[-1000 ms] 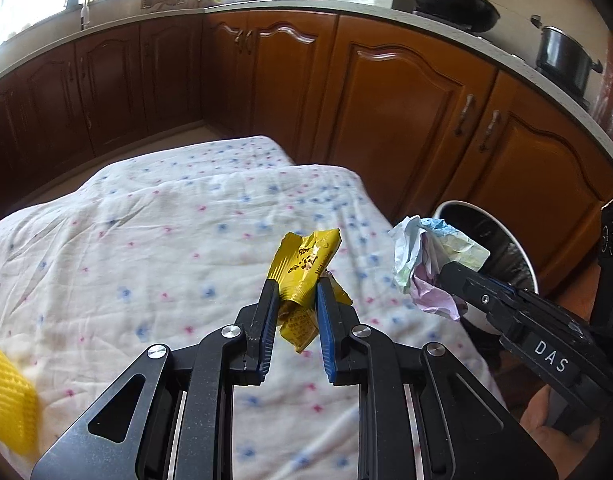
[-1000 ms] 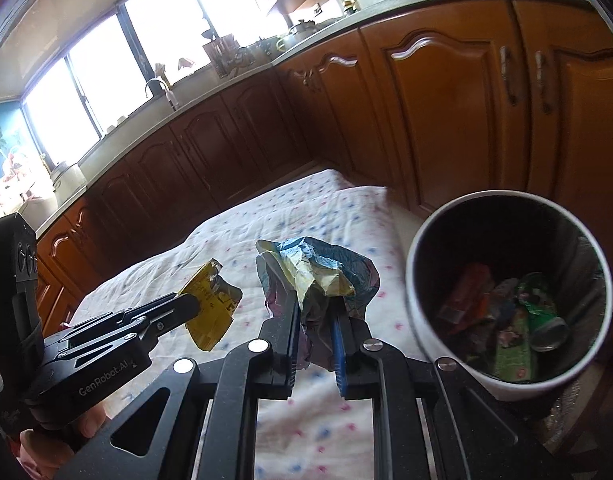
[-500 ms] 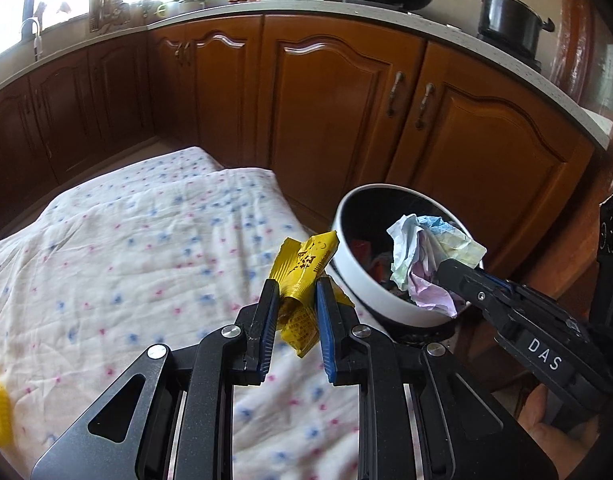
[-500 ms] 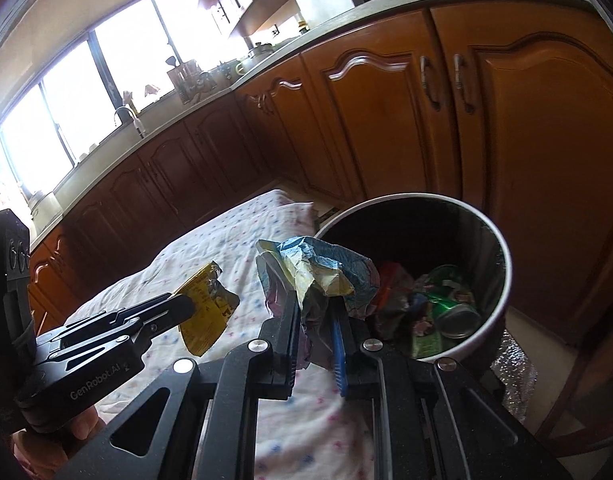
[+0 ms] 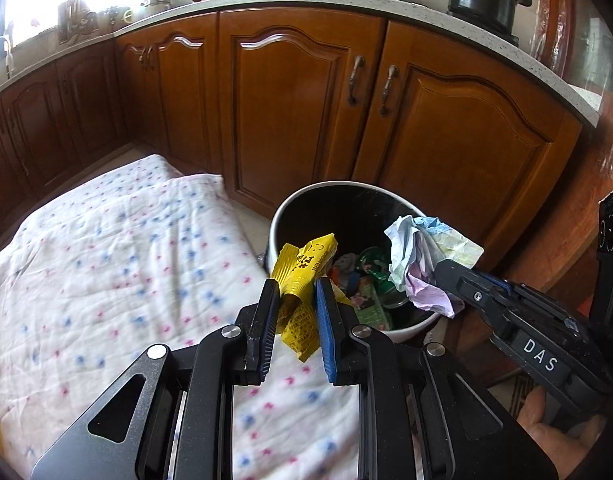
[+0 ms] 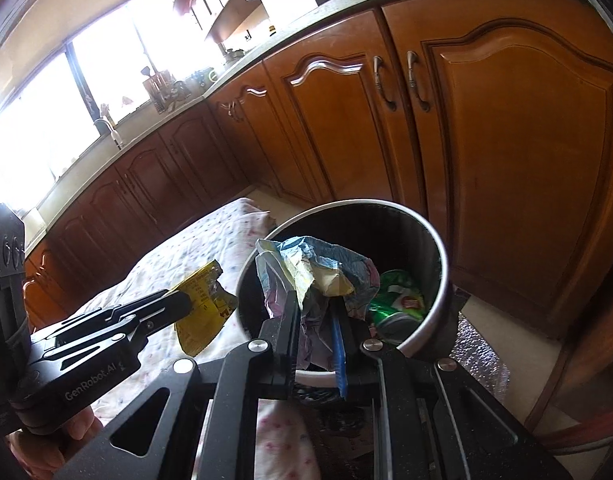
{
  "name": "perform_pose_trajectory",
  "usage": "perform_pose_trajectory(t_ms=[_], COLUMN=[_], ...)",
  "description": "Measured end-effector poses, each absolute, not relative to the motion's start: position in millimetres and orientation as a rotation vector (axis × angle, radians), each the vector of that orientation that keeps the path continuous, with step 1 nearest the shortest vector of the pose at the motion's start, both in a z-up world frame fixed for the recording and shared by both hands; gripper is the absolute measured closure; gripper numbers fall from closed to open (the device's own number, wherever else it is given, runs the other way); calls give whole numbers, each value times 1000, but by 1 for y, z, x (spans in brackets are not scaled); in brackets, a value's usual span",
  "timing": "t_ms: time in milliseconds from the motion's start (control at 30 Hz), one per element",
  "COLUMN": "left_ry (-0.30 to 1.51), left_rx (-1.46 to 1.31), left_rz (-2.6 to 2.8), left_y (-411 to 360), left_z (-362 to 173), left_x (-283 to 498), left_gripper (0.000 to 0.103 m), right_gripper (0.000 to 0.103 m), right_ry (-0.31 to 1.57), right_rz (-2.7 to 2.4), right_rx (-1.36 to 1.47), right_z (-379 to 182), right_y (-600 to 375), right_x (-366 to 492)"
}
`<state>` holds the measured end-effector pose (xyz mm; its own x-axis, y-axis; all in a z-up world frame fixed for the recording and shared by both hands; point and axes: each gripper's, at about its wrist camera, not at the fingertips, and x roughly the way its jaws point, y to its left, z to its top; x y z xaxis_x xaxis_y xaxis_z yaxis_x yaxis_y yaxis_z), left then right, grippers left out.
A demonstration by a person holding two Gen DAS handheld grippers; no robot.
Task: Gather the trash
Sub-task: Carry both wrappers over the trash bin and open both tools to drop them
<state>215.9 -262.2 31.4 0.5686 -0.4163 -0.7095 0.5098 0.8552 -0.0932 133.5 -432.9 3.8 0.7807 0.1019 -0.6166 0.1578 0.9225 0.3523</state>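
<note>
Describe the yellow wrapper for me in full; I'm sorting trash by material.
The yellow wrapper is a crinkled, glossy packet, seemingly plastic film, with dark printed characters and a small smiley face. It looks empty, and its upper edge looks torn in the right wrist view. The left claw is shut on its middle, so one end sticks up and the other hangs below the fingers. It hangs at the near rim of the trash bin, beside the flowered cloth, touching only the claw.

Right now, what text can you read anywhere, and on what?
"DAS": right hand-held gripper body.
"GenRobot.AI": left hand-held gripper body.
Yellow wrapper: dark printed characters, unreadable.
Green can in the bin: red logo, too small to read.
</note>
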Motion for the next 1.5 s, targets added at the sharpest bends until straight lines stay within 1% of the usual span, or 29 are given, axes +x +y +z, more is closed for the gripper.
perform_pose_trajectory(t_ms=[400, 1133, 1233, 1400, 1500], left_ry=[809, 892, 910, 933, 942], left_rx=[147, 190, 195, 204, 207], left_rz=[-566, -559, -559, -558, -557], left_y=[-288, -320, -323, -329, -330], left_z=[28, 3, -1, -7, -9], left_x=[224, 256, 257, 259, 260], left_gripper=[85, 85, 84, 83, 78], right_gripper=[88, 88, 87, 84, 80], right_ry=[703, 820, 832, 846, 851], right_rz=[-50, -63, -64, -63, -60], right_rx=[404, 386, 388, 395, 409], right_z=[-4, -21, -24, -27, -28], right_y=[-446, -455, -456, -459, -460], right_x=[141, 175, 177, 182, 184])
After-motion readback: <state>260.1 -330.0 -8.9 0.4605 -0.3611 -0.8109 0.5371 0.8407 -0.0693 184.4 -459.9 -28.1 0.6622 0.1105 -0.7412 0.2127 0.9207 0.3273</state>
